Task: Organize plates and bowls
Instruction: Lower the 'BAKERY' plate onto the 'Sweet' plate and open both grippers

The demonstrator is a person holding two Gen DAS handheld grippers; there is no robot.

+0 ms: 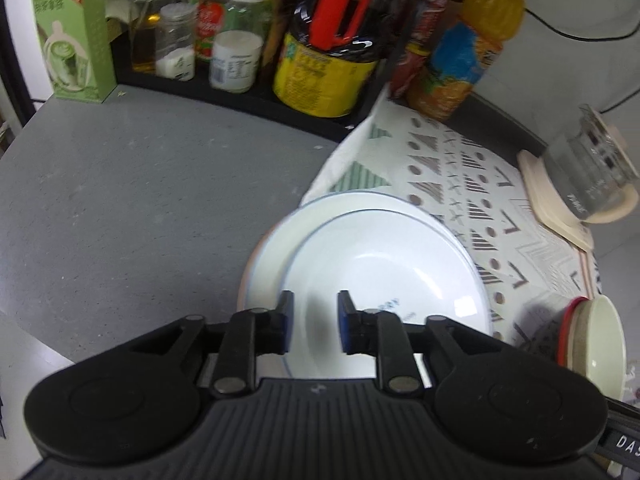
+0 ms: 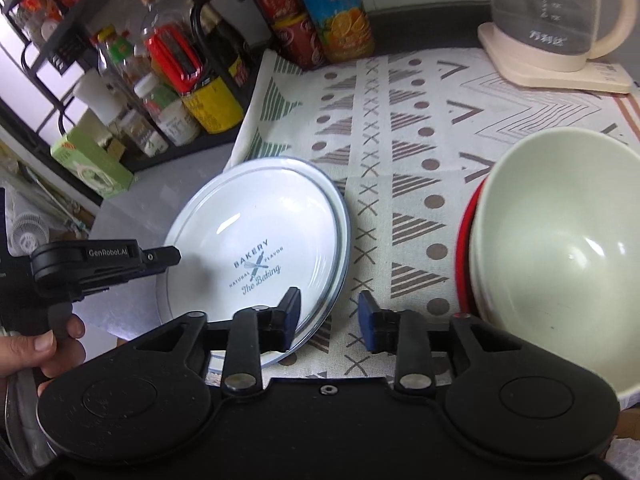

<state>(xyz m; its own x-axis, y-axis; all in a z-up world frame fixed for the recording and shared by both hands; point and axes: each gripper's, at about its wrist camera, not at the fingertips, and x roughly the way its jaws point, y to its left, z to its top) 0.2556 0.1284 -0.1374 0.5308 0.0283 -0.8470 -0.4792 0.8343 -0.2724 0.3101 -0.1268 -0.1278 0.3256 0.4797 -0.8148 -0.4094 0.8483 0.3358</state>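
Observation:
A white plate with a blue rim and "Bakery" print lies stacked on another white plate, half on the patterned cloth, half on the grey counter. In the left wrist view the stacked plates lie just ahead of my open, empty left gripper, which also shows in the right wrist view at the plates' left edge. My right gripper is open and empty, over the plates' right rim. A pale green bowl sits nested in a red-rimmed bowl at the right.
A black rack with bottles and jars stands at the back. A green box stands at its left. An orange juice bottle and red cans stand behind the cloth. A glass kettle on its base sits at the back right.

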